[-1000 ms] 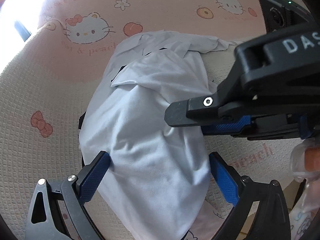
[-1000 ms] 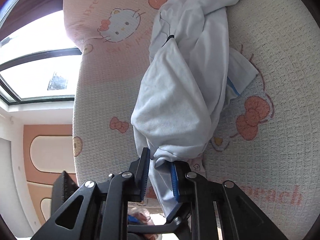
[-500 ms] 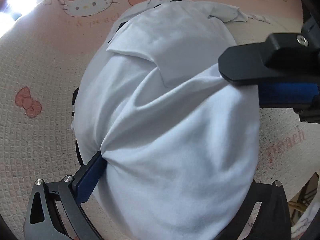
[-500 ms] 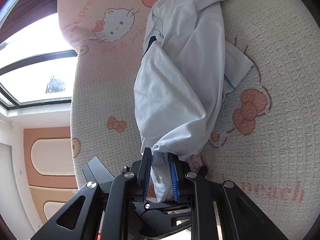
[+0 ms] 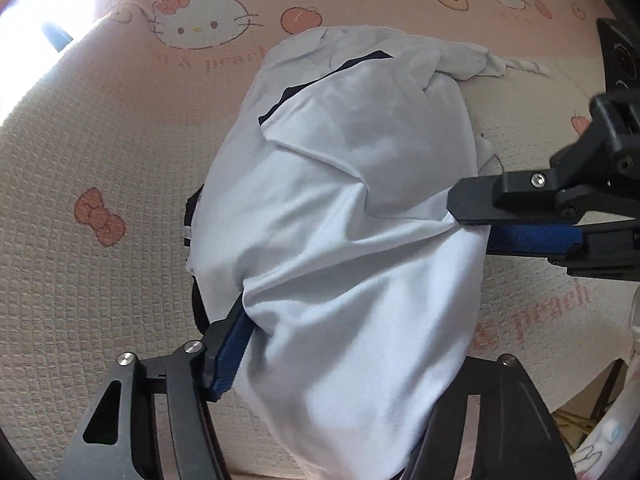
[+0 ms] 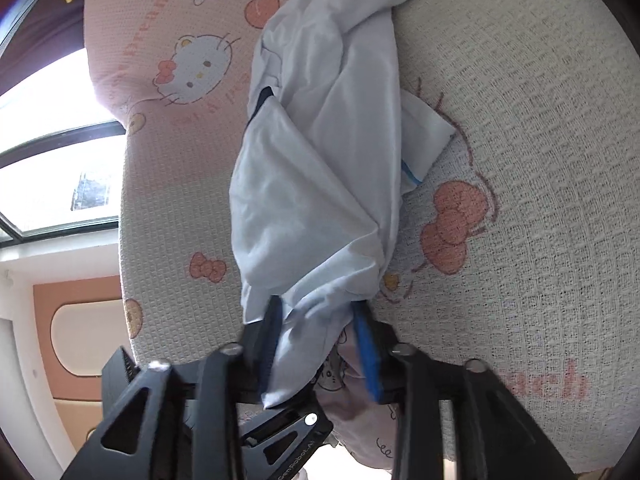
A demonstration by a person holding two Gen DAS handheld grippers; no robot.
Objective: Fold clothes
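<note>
A white garment (image 5: 344, 240) with a dark trim lies bunched on the sofa cover and hangs toward both grippers. My left gripper (image 5: 320, 344) sits under it with its jaws still wide apart. Its left pad (image 5: 228, 356) presses into the fabric and the other finger is hidden under the cloth. My right gripper (image 6: 318, 340) reaches in from the right of the left wrist view as the right gripper (image 5: 480, 220). The garment's (image 6: 312, 200) lower end hangs loosely between the right gripper's parted pads.
The pink and cream cartoon-cat sofa cover (image 5: 100, 160) fills both views. A bright window (image 6: 48, 152) and an orange panelled wall (image 6: 72, 340) lie to the left of the right wrist view. The sofa's front edge (image 5: 560, 392) is at lower right.
The right jaws have parted wider around the cloth. The left jaws have drawn inward against the garment. The left camera has backed off slightly from the cloth.
</note>
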